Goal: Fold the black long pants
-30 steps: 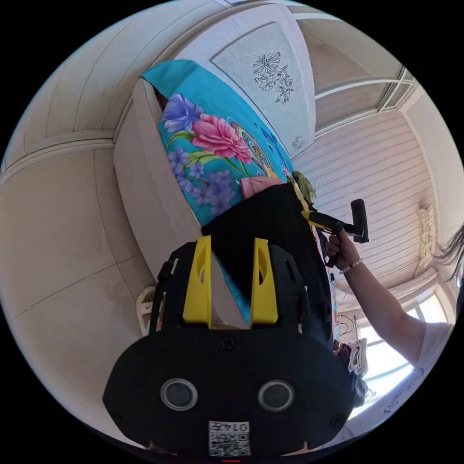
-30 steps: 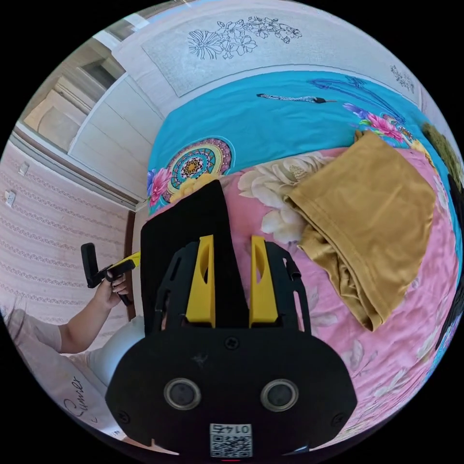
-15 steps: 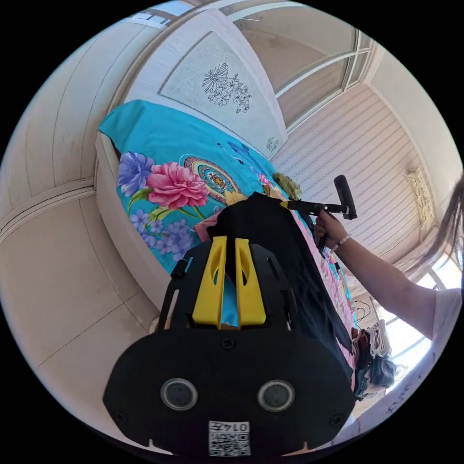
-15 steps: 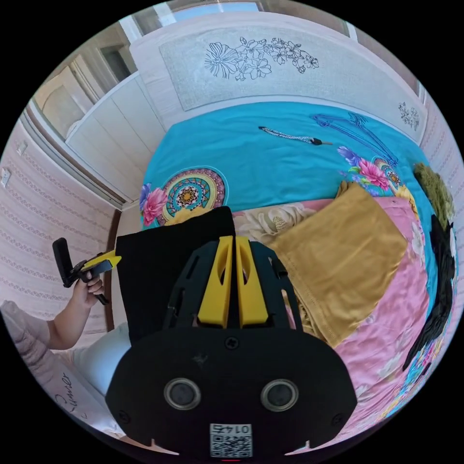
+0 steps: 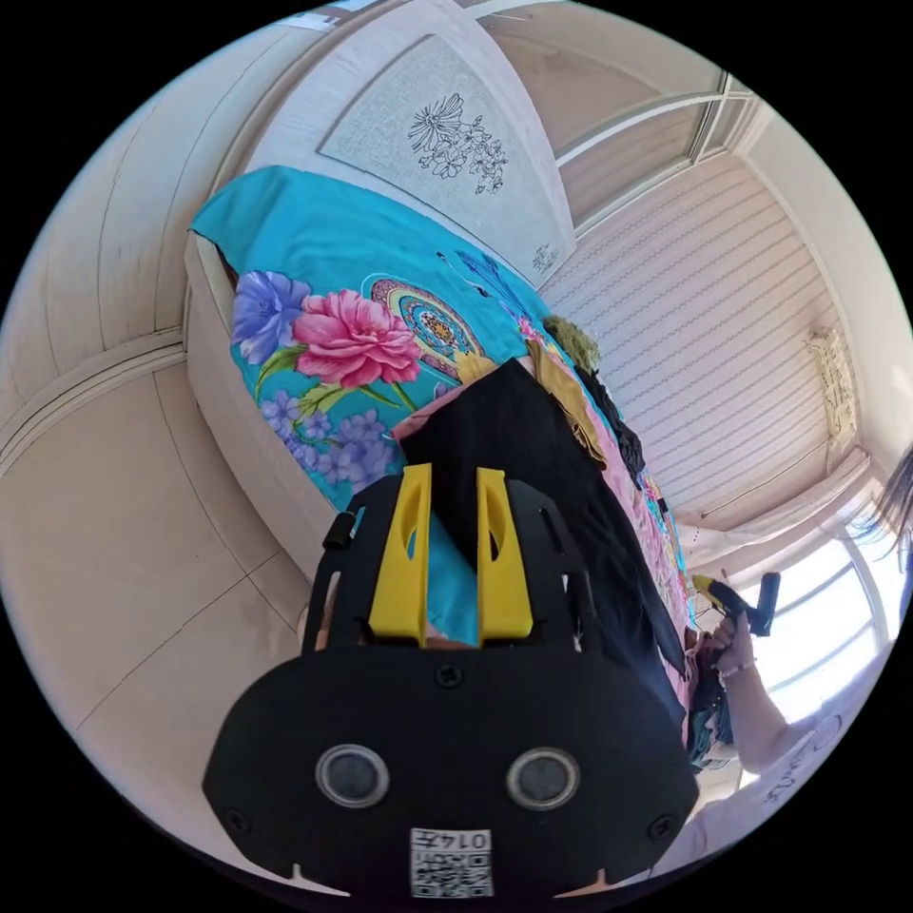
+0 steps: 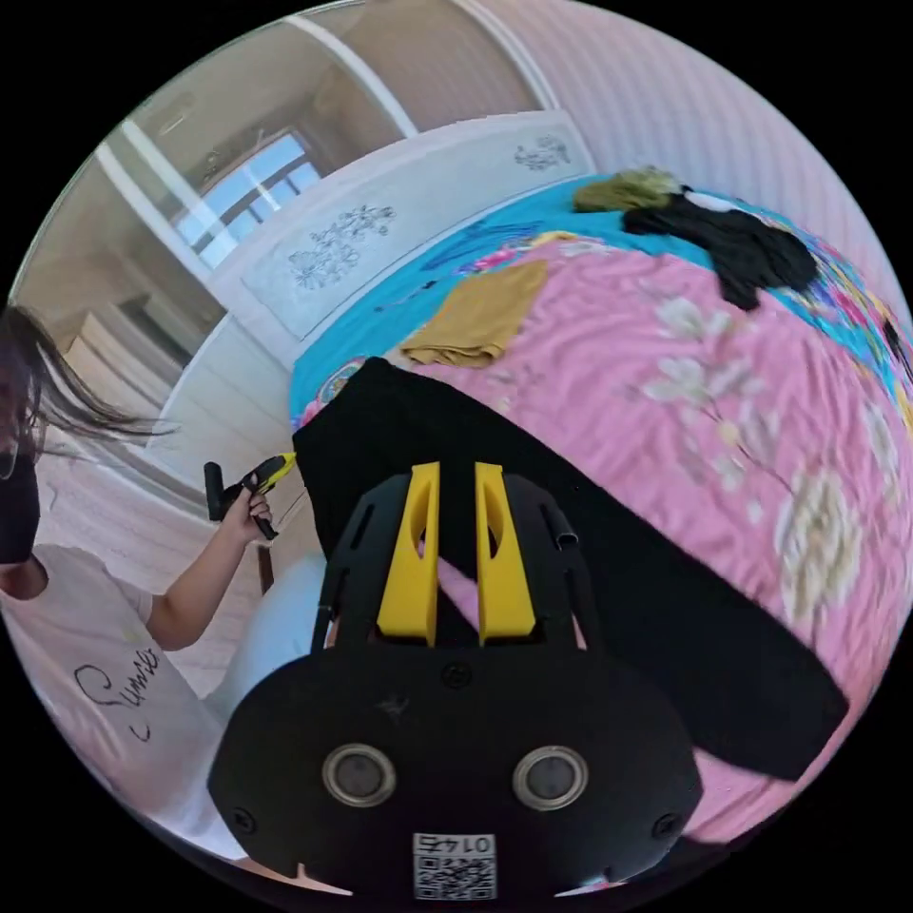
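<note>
On the bed's pink sheet (image 6: 723, 380) the black long pants (image 6: 571, 533) lie as a long strip beside the folded mustard garment (image 6: 480, 319). Left gripper (image 5: 452, 552) and right gripper (image 6: 456, 547): jaws parted, gripping nothing. Advice: pinch each hem corner fully, lift level, align edges, then release.

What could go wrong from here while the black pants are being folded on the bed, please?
1. The black pants lie along the bed edge; an end might slide off.
2. Both claws, left and right, look open, so the next pinch may catch the pink cover underneath too.
3. The folded mustard garment lies near and could get disturbed.
</note>
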A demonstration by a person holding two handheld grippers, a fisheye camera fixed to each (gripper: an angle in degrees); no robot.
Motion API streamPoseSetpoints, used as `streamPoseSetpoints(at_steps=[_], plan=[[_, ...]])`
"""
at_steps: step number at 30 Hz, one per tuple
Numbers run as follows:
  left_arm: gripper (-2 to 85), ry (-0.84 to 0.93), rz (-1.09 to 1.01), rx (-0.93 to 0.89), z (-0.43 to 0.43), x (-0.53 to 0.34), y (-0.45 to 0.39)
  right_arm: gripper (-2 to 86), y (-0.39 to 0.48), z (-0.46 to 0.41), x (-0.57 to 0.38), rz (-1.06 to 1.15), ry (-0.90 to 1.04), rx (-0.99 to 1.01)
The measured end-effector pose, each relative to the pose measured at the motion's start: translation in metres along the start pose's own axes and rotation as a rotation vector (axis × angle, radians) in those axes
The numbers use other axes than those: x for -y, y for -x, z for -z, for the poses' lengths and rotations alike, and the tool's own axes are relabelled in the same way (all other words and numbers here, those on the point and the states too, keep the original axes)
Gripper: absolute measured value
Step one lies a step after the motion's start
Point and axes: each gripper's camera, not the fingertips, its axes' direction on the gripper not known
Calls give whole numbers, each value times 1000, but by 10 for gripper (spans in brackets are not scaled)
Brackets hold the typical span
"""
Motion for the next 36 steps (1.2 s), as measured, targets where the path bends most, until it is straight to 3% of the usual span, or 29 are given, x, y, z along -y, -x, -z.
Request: streamPoseSetpoints(at_steps=[8, 13, 20, 26, 32, 36], plan=[[47, 154, -34, 42, -29, 39, -14, 72, -99, 208, -364, -880, -210, -326], [37, 229, -123, 119, -33, 62, -38, 92, -115, 254, -489, -1137, -381, -378], [35, 248, -157, 123, -32, 90, -66, 101, -157, 277, -565, -1182, -543, -317], [33, 222, -167, 71, -31, 108, -78, 27, -182, 283, -582, -1101, -435, -205], [27, 173, -183, -35, -29, 137, -87, 8, -198, 334, -601, -1036, -491, -128], [25, 171, -232, -70, -47, 170, -112, 6, -226, 365, -576, -965, -419, -163]])
